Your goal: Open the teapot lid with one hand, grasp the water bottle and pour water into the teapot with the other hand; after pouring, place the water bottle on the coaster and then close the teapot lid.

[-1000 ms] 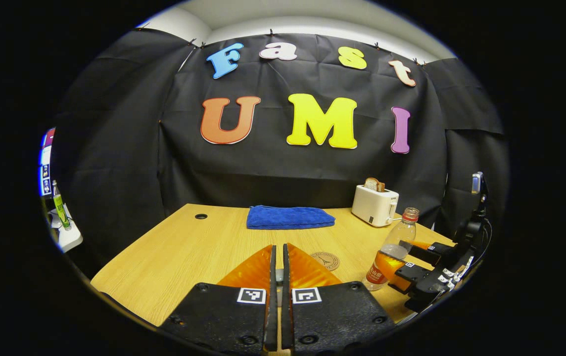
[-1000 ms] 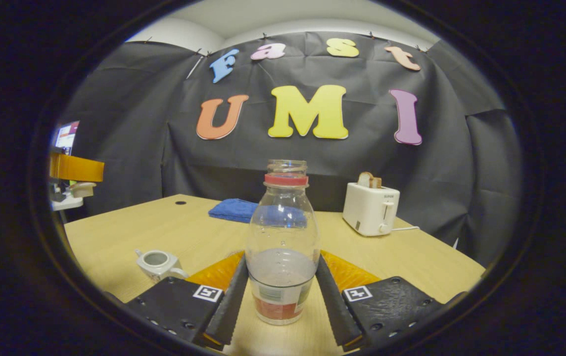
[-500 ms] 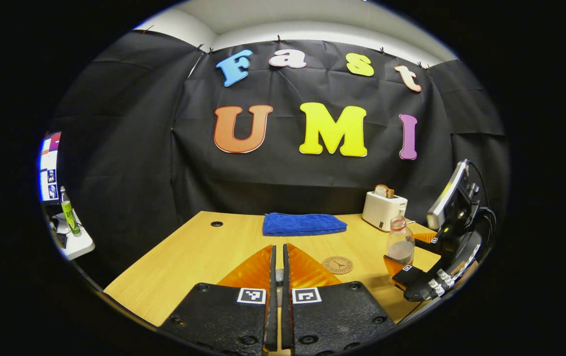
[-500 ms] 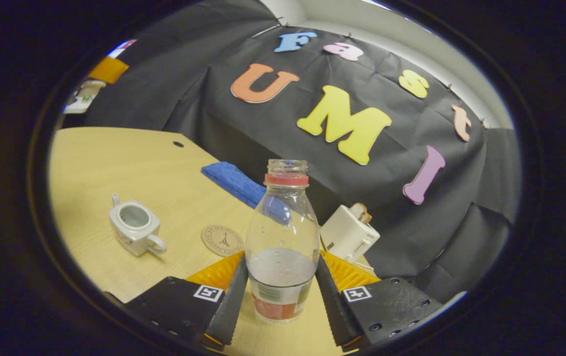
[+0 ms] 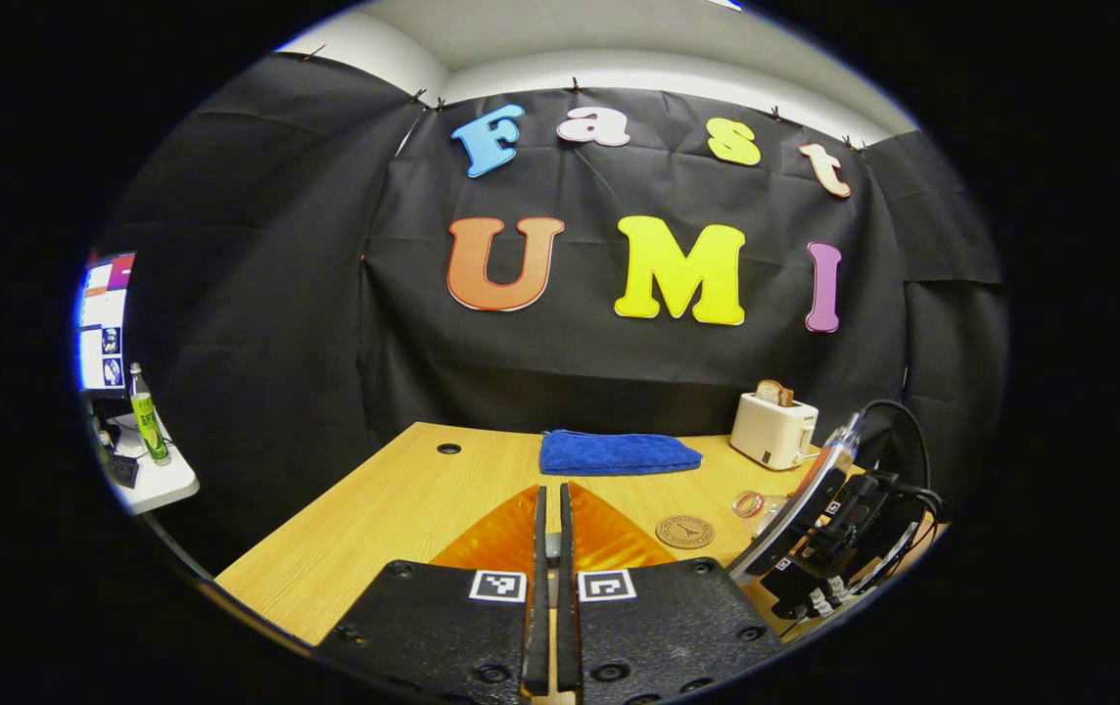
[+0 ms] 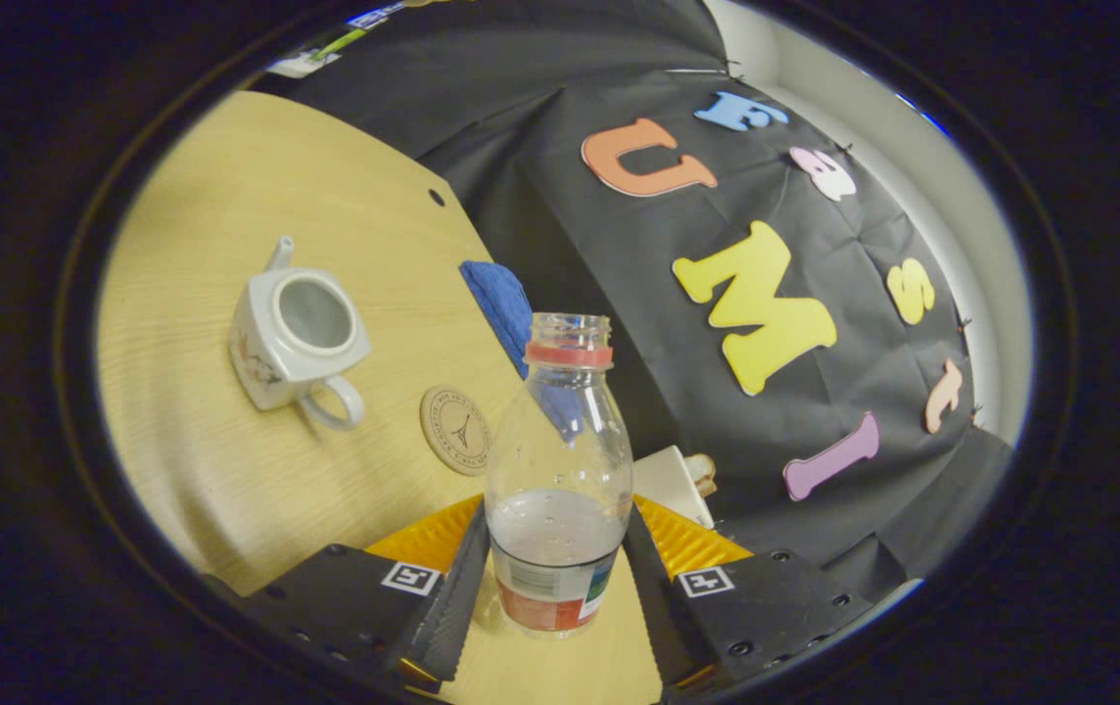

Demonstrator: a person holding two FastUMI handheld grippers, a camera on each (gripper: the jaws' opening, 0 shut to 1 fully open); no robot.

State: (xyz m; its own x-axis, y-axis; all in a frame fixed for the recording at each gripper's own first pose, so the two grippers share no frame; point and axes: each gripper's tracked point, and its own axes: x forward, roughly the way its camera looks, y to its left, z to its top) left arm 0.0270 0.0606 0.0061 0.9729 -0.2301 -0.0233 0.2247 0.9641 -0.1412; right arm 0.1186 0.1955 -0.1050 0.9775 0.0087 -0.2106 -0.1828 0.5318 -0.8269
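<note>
My right gripper (image 6: pixel 557 524) is shut on a clear water bottle (image 6: pixel 560 431) with a red neck ring, no cap and some water low in it. The bottle is tipped over toward the white teapot (image 6: pixel 296 338), which stands open on the table with its lid off. A round coaster (image 6: pixel 454 429) lies between teapot and bottle. In the left gripper view the bottle's mouth (image 5: pixel 748 503) points left, beside the coaster (image 5: pixel 685 532). My left gripper (image 5: pixel 547 494) is raised above the table, shut on the teapot lid; a pale sliver of it shows between the fingers.
A folded blue towel (image 5: pixel 617 452) lies at the back of the wooden table (image 5: pixel 403 499), a white toaster (image 5: pixel 773 429) with bread at the back right. A side table with a green bottle (image 5: pixel 147 429) stands off to the left.
The right gripper has rolled the bottle from upright to steeply tilted and brought it nearer the teapot. The left gripper has lifted a little and stayed shut.
</note>
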